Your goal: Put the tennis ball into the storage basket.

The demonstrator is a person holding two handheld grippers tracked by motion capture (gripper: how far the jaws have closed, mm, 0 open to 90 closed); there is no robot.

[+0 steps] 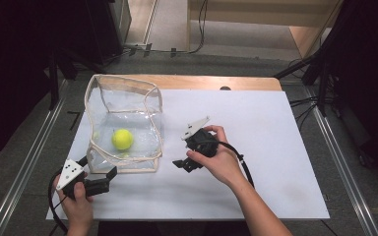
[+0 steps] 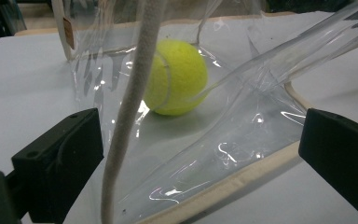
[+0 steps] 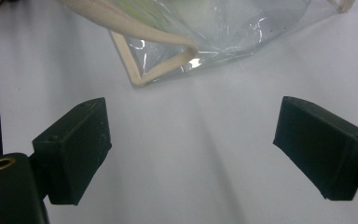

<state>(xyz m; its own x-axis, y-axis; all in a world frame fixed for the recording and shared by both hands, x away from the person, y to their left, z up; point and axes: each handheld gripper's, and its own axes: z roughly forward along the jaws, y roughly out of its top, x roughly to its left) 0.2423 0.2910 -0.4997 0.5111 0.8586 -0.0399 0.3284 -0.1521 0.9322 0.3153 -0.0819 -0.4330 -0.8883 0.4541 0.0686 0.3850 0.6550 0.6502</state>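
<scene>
White-covered tabletop amid dark room, cables on grey floor. Clear bag (tennis ball inside) near left edge. Left hand-held gripper open at its corner; right hand-held gripper open, empty.

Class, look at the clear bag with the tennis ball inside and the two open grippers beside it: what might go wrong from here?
1. The clear bag is soft and crumpled; closing on one wall may collapse it rather than lift it.
2. The tennis ball lies loose inside and may roll out if the bag tips.
3. The cord hangs between the left gripper jaws; they may catch it instead of the rim.
</scene>
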